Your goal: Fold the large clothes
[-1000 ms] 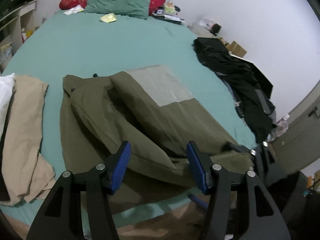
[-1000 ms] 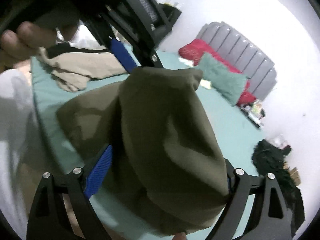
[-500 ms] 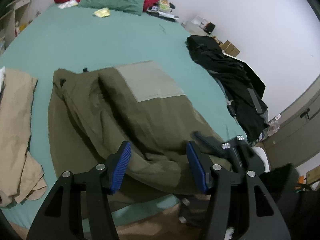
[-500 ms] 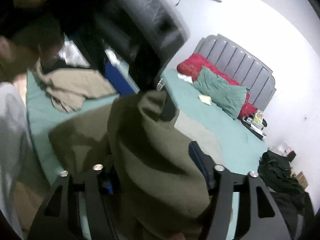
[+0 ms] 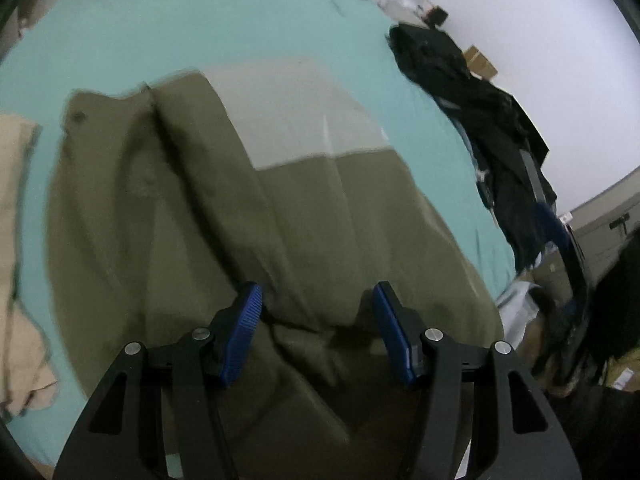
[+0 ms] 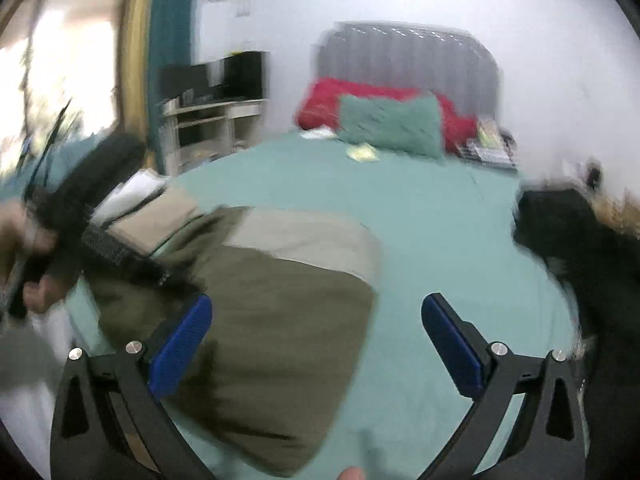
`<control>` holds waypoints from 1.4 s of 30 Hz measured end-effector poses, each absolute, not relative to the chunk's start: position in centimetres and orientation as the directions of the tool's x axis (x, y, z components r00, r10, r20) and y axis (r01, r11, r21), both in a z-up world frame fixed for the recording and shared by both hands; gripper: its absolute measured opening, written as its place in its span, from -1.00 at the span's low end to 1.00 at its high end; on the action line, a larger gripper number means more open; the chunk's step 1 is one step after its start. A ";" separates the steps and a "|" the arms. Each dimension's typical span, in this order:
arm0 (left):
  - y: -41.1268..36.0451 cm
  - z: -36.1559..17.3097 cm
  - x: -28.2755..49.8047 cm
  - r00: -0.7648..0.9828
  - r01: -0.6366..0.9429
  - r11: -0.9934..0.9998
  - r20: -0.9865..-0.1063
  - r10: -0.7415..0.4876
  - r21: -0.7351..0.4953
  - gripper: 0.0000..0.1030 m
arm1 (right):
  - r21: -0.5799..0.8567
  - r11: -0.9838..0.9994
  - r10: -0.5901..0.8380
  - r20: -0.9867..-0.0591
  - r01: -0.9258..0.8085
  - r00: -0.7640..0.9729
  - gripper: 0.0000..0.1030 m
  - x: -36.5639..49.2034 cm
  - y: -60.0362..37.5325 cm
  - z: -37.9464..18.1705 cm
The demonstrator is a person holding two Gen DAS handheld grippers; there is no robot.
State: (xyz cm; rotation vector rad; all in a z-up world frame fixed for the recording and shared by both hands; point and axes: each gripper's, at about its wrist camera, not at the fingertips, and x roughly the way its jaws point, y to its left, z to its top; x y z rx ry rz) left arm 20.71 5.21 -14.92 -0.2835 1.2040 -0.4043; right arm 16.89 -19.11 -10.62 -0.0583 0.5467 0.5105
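Tan clothes (image 5: 16,240) lie at the bed's (image 5: 200,32) left edge. The olive garment (image 5: 240,220) is spread across the teal sheet, partly folded. The left hand-held gripper (image 5: 316,332) hovers over its near hem, jaws apart, grasping nothing. The right hand-held gripper (image 6: 316,340) is opening wide, released, with nothing between its pads. Black clothes (image 5: 480,112) lie far right.

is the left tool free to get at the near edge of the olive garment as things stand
Probably yes. The left tool hangs open right over the olive garment, with nothing between its blue pads and the cloth. The right tool is opening, empty, off to the side, so it should not block.
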 end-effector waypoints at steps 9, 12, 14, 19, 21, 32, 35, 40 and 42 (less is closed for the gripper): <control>6.1 -14.3 20.0 0.397 0.235 0.905 -0.815 -0.422 -0.355 -0.91 | 0.326 0.869 0.493 -0.650 -0.374 0.578 0.99 24.4 -22.9 -16.3; 8.1 -11.7 19.2 0.466 0.223 0.916 -0.789 -0.399 -0.332 -0.93 | 0.364 0.851 0.522 -0.669 -0.380 0.528 0.98 25.5 -21.6 -17.4; 9.8 -9.9 18.6 0.501 0.218 0.915 -0.766 -0.402 -0.338 -0.93 | 0.379 0.836 0.543 -0.673 -0.396 0.503 0.97 26.4 -20.3 -17.6; 13.7 -8.5 17.5 0.561 0.172 0.950 -0.767 -0.313 -0.261 -1.00 | 0.426 0.789 0.603 -0.672 -0.442 0.430 0.97 28.0 -16.1 -18.2; 16.2 -9.9 17.5 0.544 0.135 0.940 -0.770 -0.335 -0.314 -1.00 | 0.435 0.779 0.614 -0.675 -0.451 0.409 0.97 28.8 -14.2 -18.4; 18.5 -13.4 17.7 0.506 0.044 0.860 -0.731 -0.458 -0.508 -0.88 | 0.232 0.886 0.419 -0.771 -0.401 0.480 0.74 30.5 -5.7 -19.0; 18.9 -14.1 17.9 0.486 0.037 0.848 -0.732 -0.478 -0.529 -0.41 | 0.105 0.901 0.327 -0.803 -0.422 0.498 0.74 30.1 -3.3 -18.6; 15.6 -17.6 18.2 0.355 0.067 0.861 -0.794 -0.493 -0.505 0.00 | -0.023 0.893 0.245 -0.814 -0.450 0.526 0.76 29.6 -1.6 -18.9; 14.9 -18.1 17.8 0.385 0.087 0.873 -0.792 -0.474 -0.480 -0.76 | -0.038 0.892 0.235 -0.811 -0.450 0.535 0.76 29.4 -1.7 -18.7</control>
